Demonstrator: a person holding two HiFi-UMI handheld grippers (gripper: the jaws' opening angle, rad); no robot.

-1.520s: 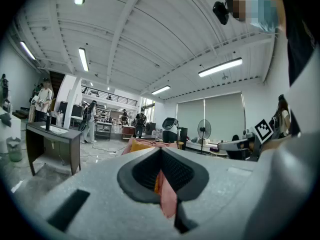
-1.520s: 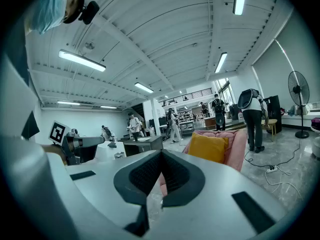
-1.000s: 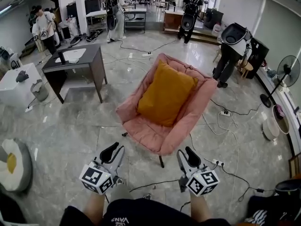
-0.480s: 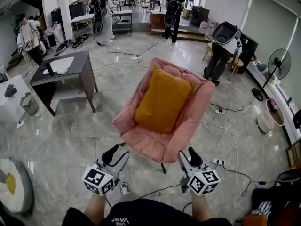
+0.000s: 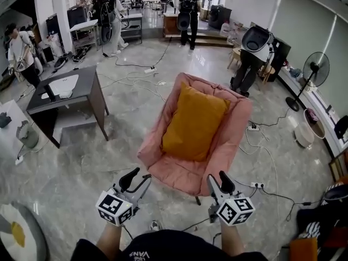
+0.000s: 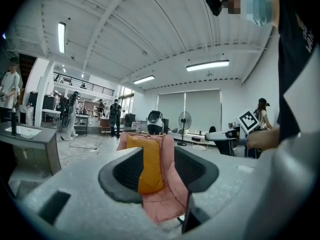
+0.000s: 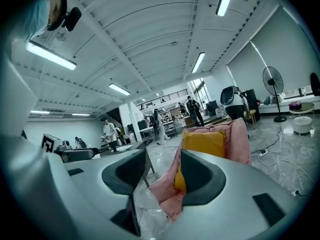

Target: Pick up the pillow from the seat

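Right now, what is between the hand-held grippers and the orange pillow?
Between the pillow and the left hand-held gripper and right hand-held gripper lie only grey floor and the pink chair's front seat, seen in the head view.

Beyond the open hand-held gripper (image 6: 159, 171) — pillow (image 6: 149, 166) on chair (image 6: 162, 204).

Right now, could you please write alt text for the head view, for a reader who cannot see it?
An orange pillow leans against the back of a pink chair on a grey tiled floor. Below it, the left gripper and right gripper are held short of the chair, jaws apart and empty.
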